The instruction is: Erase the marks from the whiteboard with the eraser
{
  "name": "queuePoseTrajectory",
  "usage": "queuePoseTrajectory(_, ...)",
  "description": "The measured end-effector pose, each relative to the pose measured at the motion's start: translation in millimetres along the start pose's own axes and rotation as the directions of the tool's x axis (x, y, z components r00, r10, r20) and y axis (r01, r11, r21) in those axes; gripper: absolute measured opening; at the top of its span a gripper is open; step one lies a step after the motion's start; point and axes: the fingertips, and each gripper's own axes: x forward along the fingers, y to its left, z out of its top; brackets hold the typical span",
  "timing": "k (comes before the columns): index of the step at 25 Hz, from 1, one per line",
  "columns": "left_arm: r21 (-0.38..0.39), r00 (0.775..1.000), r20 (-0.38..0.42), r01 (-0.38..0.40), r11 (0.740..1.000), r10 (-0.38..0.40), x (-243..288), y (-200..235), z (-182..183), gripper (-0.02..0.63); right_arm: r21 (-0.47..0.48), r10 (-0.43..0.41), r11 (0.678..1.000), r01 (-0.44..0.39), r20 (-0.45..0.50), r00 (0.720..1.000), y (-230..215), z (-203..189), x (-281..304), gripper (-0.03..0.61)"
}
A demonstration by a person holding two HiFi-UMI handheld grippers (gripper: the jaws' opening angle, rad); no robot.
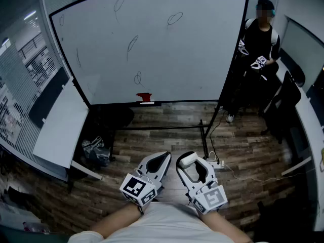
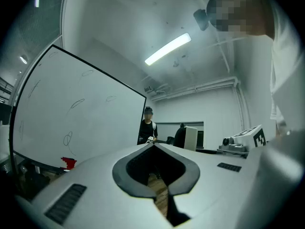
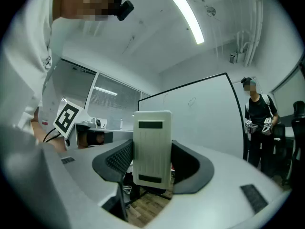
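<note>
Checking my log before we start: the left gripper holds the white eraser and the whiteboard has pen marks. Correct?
No: the right gripper holds the white eraser, as the right gripper view shows; the left gripper is shut, empty. The whiteboard does carry pen marks.

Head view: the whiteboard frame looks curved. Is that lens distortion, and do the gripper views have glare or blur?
Head view: yes, wide-angle distortion bows the whiteboard, and the corners darken. Left gripper view: the ceiling lamp burns bright, yet the board shows no glare. Right gripper view: dark round border; the eraser near the lens looks sharp.
</note>
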Motion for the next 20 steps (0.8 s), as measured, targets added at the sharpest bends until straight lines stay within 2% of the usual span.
queuePoseTrajectory(11,-0.01,1.0,0.003,-0.001,1.0,0.001,3.1,25.9,-2.0,0.006,-0.015,0.016,1.0,-0.016,-0.013,1.0,5.5,-5.2,26.3,0.236)
queuePoseTrajectory(20,0.002,1.0,0.015,0.002,1.0,-0.002,12.4,100.9,9.7,0.006,0.023,0.011,1.0,-0.011,-0.015,1.0,-1.0,-14.6,105.7,0.236)
